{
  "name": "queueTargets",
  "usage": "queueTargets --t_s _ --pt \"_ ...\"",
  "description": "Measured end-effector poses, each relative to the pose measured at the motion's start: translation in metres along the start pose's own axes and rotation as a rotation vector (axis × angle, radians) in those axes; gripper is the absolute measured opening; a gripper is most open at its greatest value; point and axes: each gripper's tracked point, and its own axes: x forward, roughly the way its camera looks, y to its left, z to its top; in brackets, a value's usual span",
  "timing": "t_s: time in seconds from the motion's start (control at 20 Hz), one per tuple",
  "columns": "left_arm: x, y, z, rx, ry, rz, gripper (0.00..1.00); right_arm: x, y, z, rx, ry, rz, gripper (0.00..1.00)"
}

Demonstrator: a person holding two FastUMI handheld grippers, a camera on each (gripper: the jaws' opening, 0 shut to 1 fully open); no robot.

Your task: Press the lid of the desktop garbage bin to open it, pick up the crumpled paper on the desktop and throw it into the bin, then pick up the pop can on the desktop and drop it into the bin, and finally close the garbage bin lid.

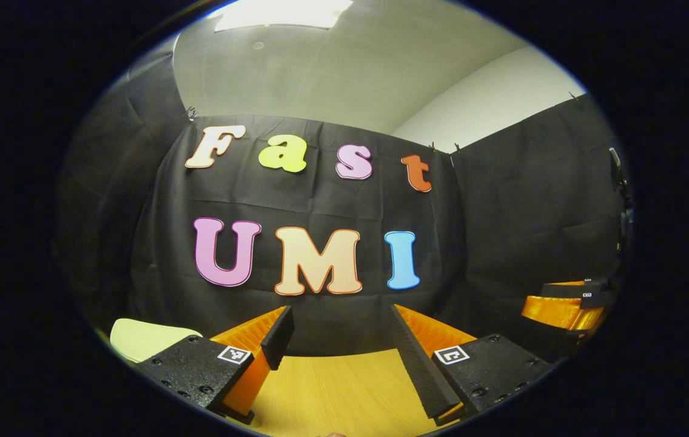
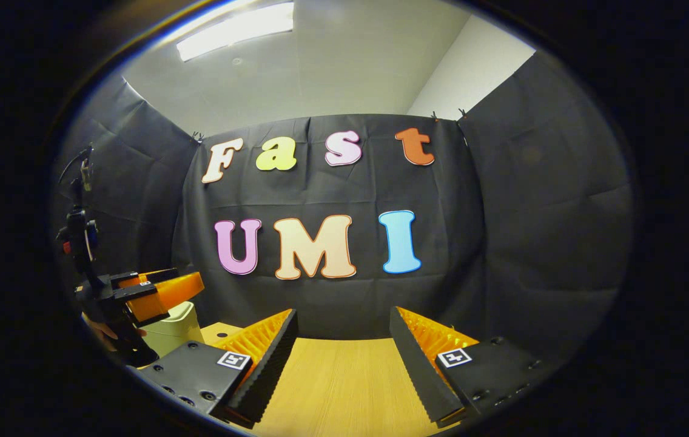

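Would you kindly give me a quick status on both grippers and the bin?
Left gripper open, empty, above the table. Right gripper open, empty. Bin beside the left gripper, lid state unclear. Nothing between either gripper's fingers.

Wooden tabletop (image 2: 338, 376) stretching ahead, black cloth wall (image 2: 502, 243) beyond it on three sides, pale ceiling (image 2: 332, 73) above, bright ceiling light (image 2: 235, 27) upper left
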Motion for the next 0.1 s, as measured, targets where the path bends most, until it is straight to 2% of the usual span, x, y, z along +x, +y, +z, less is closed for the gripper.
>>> queueTargets --t_s 0.1 --pt "-0.0013 -0.0012 0.0002 0.014 0.004 -0.007 0.94 -0.0001 0.0012 0.0030 0.006 -0.005 -0.001 0.95"
